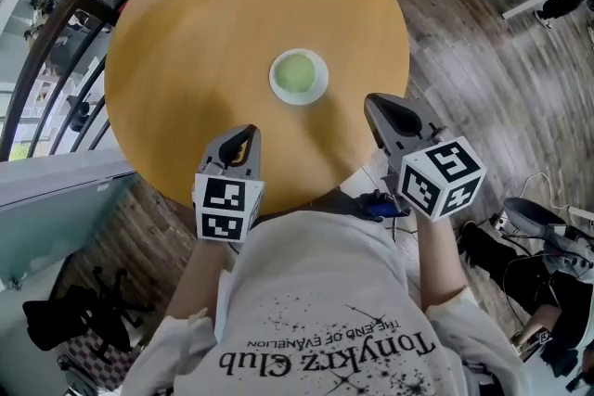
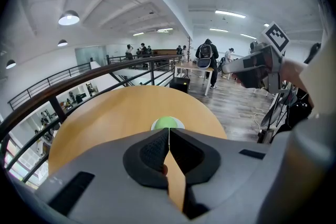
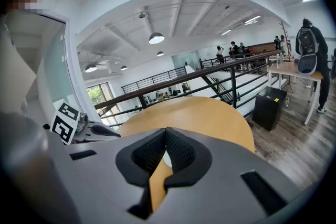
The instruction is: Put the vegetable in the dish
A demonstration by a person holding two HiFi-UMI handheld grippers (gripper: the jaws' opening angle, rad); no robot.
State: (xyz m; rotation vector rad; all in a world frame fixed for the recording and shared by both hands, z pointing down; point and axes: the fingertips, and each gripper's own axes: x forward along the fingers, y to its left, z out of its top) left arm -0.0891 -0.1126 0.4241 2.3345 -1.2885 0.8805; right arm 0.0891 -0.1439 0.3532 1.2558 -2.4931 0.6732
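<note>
1. Head view: the green vegetable (image 1: 297, 75) lies in the white dish (image 1: 275, 81), near the middle of the round wooden table (image 1: 186, 60). Your left gripper (image 1: 245, 136) and right gripper (image 1: 379, 107) hover by the table's near edge. They sit on either side of the dish and apart from it.
2. Left gripper view: your left jaws are pressed together with nothing between them. The dish with the vegetable sits on the table beyond their tips. Your right gripper shows at the upper right.
3. Right gripper view: your right jaws are likewise pressed together and pinch nothing. Your left gripper shows at the left, beside the table.
</note>
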